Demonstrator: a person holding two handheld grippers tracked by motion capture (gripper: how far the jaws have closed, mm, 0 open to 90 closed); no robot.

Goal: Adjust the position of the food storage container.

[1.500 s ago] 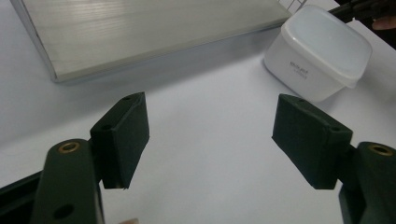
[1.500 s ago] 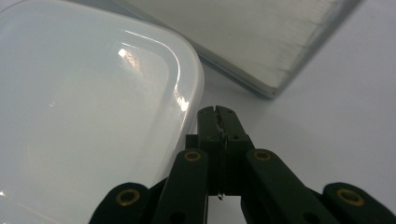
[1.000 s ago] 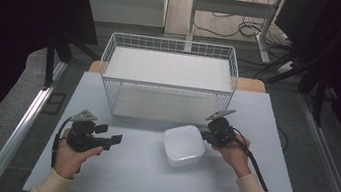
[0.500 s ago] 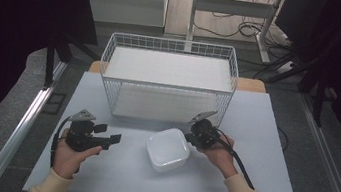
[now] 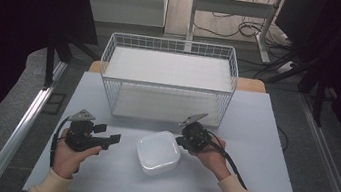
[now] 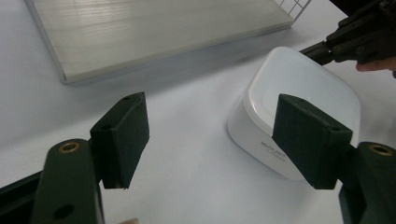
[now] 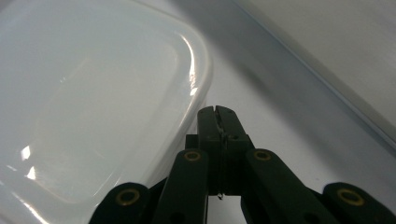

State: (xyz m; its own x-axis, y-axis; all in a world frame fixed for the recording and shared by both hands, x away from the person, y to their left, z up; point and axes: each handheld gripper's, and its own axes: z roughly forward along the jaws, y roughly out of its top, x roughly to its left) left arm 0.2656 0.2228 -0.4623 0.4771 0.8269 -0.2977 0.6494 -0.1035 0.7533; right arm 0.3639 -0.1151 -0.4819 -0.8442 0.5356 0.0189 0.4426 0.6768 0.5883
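From the high view, my left gripper sits at about eight o'clock on the white table, held in the left hand just above the near edge. Its jaws stand apart with nothing between them, pointing toward three o'clock. In the left gripper view the two black pads frame bare tabletop, and the white lidded container lies beyond the right-hand pad, at roughly two o'clock from the jaws, not touching them.

At the middle of the table, near six o'clock from the wire basket, rests the white lidded container. It sits flat on the table, turned a little so that one corner points toward the basket, and it lies well clear of the basket's front wall.

Just beside the container, at its two o'clock corner, is my right gripper, held in the right hand. Its jaws are closed together on nothing. The right gripper view shows the two jaws pressed tip to tip, with the container's rounded rim at ten o'clock, close against their left side; I cannot tell whether they quite touch it. The left gripper view shows the right gripper meeting the container's far top edge.

The basket stands at twelve o'clock on the table, with a pale board lying inside it.
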